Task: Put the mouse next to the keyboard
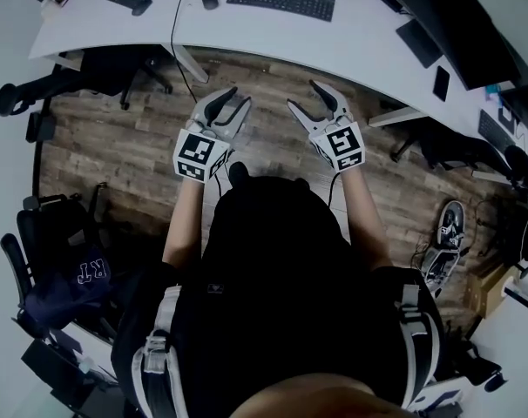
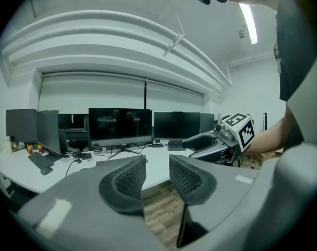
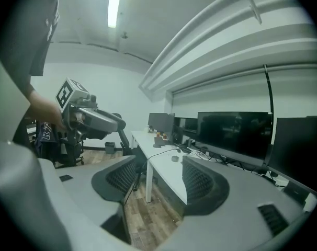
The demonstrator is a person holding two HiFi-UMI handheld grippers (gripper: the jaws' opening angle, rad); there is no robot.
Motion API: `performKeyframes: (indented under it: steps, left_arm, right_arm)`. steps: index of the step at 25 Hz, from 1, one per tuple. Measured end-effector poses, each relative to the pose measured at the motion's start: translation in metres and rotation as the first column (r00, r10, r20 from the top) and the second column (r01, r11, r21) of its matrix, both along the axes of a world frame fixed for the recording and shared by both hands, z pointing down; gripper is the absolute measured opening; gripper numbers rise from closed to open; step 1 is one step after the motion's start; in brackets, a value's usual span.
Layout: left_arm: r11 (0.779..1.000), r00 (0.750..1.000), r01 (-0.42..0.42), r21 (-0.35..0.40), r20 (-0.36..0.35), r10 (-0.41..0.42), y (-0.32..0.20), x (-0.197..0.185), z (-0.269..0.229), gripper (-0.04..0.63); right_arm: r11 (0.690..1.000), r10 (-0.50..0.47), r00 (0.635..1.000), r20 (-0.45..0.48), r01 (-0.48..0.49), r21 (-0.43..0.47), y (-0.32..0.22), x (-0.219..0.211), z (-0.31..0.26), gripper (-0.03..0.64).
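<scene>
Mouse (image 1: 210, 1) sits on the counter (image 1: 360, 24), just off the keyboard's (image 1: 280, 0) left end, well ahead of you. Your left gripper (image 1: 236, 99) and right gripper (image 1: 302, 94) are both open and empty. Risk: the cable (image 1: 172, 33) nearby snags if you drag.

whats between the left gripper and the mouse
Head view: only wood floor, then a bare stretch of white desk, lies between the left gripper and the mouse.
</scene>
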State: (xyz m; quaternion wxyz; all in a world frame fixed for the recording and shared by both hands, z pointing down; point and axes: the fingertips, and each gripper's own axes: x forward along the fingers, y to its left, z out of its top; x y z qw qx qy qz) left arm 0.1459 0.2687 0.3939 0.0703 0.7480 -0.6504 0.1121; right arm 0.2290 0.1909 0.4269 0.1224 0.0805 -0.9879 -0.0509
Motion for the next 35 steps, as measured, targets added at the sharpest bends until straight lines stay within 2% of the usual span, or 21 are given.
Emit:
performKeyframes:
  steps: [3,7,15,20,31,35]
  left_arm:
    - [1.0,1.0,-0.018,0.011,-0.014,0.018,0.004,-0.02,-0.001,0.167]
    - [1.0,0.999,-0.027,0.0,-0.023,0.027,0.012,-0.044,0.004,0.199]
    - [1.0,0.998,-0.021,0.007,-0.057,0.021,0.038,-0.098,0.009,0.201]
    - [1.0,0.998,-0.028,0.009,-0.054,0.029,0.05,-0.129,0.009,0.199]
    - [0.997,0.995,-0.071,-0.004,-0.076,0.071,0.067,-0.164,0.018,0.195]
    - [0.998,0.994,-0.064,-0.013,-0.086,0.063,0.071,-0.174,0.022,0.192]
  right_arm:
    - [1.0,0.011,1.0,-0.005,-0.011,0.002,0.008,-0.017,-0.001,0.321]
    - [1.0,0.021,1.0,-0.016,-0.021,0.007,0.015,-0.038,0.003,0.345]
    - [0.994,0.107,0.994,-0.039,-0.107,-0.005,0.013,-0.077,0.016,0.339]
    - [0.991,0.131,0.991,-0.039,-0.132,-0.006,0.021,-0.1,0.017,0.339]
    - [0.979,0.203,0.977,-0.06,-0.203,-0.005,0.03,-0.122,0.026,0.34]
    - [0.976,0.213,0.975,-0.07,-0.215,-0.019,0.035,-0.124,0.029,0.337]
